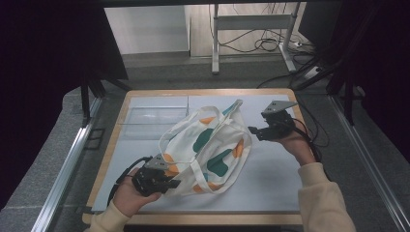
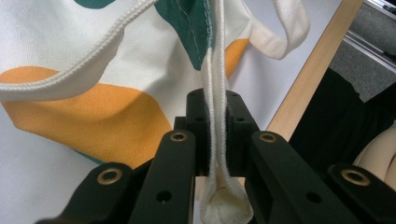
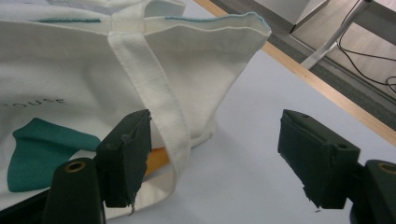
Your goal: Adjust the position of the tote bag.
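Two grippers on this one, both working a cream canvas tote bag with green and orange blobs printed on it, lying crumpled mid-desk on a pale mat. The left gripper sits at the bag's near-left corner, and in the left gripper view its fingers are clamped tight on a folded bit of the bag's stitched edge, which runs straight up between them with a little puff of fabric poking out underneath. The right gripper is at the bag's far-right side, fingers spread wide with nothing pinched; in the right gripper view the bag's handle strap hangs just beside the left-hand finger, the other finger well clear over bare mat.

Some lettering on the bag is cut off, I can only make out "OUSE". Fabric looks like thick woven cotton, hemmed seams, flat webbing strap.
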Demonstrator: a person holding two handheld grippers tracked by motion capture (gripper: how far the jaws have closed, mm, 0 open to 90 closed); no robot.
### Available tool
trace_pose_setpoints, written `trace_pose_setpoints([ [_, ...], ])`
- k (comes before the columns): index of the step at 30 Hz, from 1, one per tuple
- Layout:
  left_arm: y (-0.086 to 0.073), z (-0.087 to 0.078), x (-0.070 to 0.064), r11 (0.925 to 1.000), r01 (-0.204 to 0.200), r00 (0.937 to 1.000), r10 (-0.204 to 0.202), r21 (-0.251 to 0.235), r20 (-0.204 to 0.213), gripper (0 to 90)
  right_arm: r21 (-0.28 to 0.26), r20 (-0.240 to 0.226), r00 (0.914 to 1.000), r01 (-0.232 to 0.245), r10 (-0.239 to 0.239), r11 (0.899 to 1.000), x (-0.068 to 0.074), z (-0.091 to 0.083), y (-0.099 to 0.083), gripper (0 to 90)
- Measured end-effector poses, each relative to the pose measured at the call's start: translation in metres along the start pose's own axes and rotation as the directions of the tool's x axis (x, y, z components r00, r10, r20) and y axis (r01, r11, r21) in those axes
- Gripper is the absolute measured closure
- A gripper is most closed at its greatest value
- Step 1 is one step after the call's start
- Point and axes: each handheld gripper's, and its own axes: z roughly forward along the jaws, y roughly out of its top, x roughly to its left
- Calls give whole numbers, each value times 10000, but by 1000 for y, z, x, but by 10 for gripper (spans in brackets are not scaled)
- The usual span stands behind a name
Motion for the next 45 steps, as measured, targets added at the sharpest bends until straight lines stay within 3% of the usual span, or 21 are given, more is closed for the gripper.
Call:
trace_pose_setpoints([
  [7, -1, 0, 3, 10000, 64, 9999, -64, -10, 95, 838, -221, 93, 9997, -206, 209, 9995, -6, 3, 15, 262],
  [15, -2, -1, 3, 9999, 100, 9999, -99, -50, 78, 838, 371, -307, 9993, 225, -214, 9991, -14, 23, 33, 261],
  [21, -3, -2, 6, 9999, 135, 9999, -135, -77, 64, 838, 517, -540, 9983, 242, -214, 9984, -32, 41, 42, 265],
  [28, -4, -4, 8, 9997, 196, 9998, -196, -129, 49, 838, 441, -778, 9967, 281, -247, 9986, -40, 55, 44, 278],
  [32, -5, -5, 10, 9996, 238, 9997, -237, -141, 20, 837, 725, -885, 9955, 415, -350, 9965, -48, 62, 46, 278],
  [35, -5, -5, 10, 9996, 256, 9997, -256, -139, 3, 837, 701, -1006, 9930, 684, -612, 9952, -48, 67, 50, 286],
  [38, -5, -6, 11, 9996, 248, 9997, -248, -138, -22, 837, 432, -1175, 9913, 649, -595, 9970, -50, 70, 52, 297],
  [45, -5, -8, 15, 9995, 285, 9996, -286, -146, -74, 837, 585, -1481, 9867, 764, -670, 9954, -55, 83, 48, 305],
])
